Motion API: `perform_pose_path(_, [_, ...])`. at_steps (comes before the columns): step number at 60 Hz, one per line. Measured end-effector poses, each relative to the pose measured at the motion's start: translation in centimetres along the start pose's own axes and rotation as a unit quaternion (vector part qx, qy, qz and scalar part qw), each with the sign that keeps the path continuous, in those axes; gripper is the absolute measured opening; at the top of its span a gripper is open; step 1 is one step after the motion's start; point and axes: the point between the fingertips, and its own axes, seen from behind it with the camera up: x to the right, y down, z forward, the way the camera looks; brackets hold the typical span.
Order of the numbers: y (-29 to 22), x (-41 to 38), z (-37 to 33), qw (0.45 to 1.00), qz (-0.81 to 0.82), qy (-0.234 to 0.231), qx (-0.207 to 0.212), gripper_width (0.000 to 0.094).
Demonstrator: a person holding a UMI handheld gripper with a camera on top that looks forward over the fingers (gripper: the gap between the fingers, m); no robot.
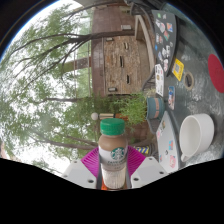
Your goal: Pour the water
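Gripping the Starbucks bottle (113,152) lower centre, claw (113,170) clenched on it, cap looks on, white cup (197,136) at right of frame; tilting early risks spilling short.

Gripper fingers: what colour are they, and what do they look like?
The gripper has two pale, whitish fingers with flat angled faces. Each wears a bright magenta pad on its inner side. No cables, markings or sleeve show in this view.

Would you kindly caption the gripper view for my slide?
Gripper holding a coffee bottle between its fingers, white cup nearby, trees beyond.
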Motion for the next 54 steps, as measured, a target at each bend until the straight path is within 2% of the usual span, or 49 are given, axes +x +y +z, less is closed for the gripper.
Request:
perform_pose_path(6, [-4.3, -3.8, -0.9, 0.962, -0.273, 0.023, 0.01, 0.034])
perform_pose_path(9, [-7.4, -3.5, -3.5, 0.915, -0.403, 0.027, 0.017, 0.0341])
perform_pose_path(14, [-13.3, -1.4, -4.8, 0.821, -0.562, 0.088, 0.043, 0.0339])
perform_pose_path(19, [-18.5, 4.7, -7.6, 0.746, -0.645, 0.156, 0.044, 0.0338])
perform_pose_path(22, [-20.4, 7.7, -8.3, 0.721, -0.67, 0.172, 0.043, 0.0338])
perform_pose_path(25, [-19.4, 8.4, -8.3, 0.698, -0.688, 0.195, 0.036, 0.0336])
perform_pose_path(31, [-19.0, 13.8, -9.2, 0.675, -0.708, 0.208, -0.005, 0.0337])
perform_pose_path(36, [-19.4, 17.6, -10.1, 0.657, -0.719, 0.226, -0.021, 0.0338])
perform_pose_path(46, [-19.8, 17.2, -10.5, 0.666, -0.716, 0.21, 0.01, 0.0339])
perform_pose_path(52, [-19.7, 17.0, -10.3, 0.672, -0.71, 0.213, 0.004, 0.0342])
perform_pose_path(54, [-19.6, 17.3, -10.1, 0.671, -0.71, 0.216, 0.0, 0.0378])
